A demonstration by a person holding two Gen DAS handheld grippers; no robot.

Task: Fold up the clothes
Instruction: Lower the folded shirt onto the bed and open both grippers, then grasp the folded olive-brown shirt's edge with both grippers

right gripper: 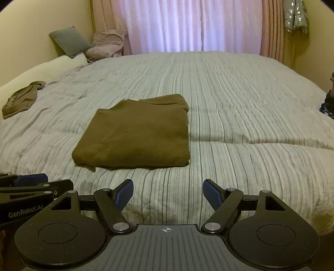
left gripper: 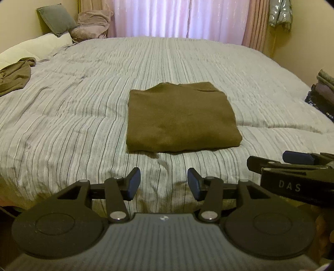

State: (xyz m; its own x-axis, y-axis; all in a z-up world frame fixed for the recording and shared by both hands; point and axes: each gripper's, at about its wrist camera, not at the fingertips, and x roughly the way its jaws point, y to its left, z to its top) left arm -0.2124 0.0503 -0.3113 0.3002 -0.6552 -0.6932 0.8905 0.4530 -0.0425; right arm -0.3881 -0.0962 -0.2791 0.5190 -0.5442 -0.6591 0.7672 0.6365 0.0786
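An olive-brown garment lies folded into a neat rectangle on the striped grey bedspread; it also shows in the right wrist view. My left gripper is open and empty, above the bed's near edge, short of the folded garment. My right gripper is open and empty, also near the front edge, to the right of the garment. Each gripper shows at the edge of the other's view. A second olive garment lies crumpled at the far left of the bed, seen too in the right wrist view.
Pillows and a pink blanket are piled at the back left corner. Curtains hang behind the bed. A stack of folded clothes sits at the bed's right edge.
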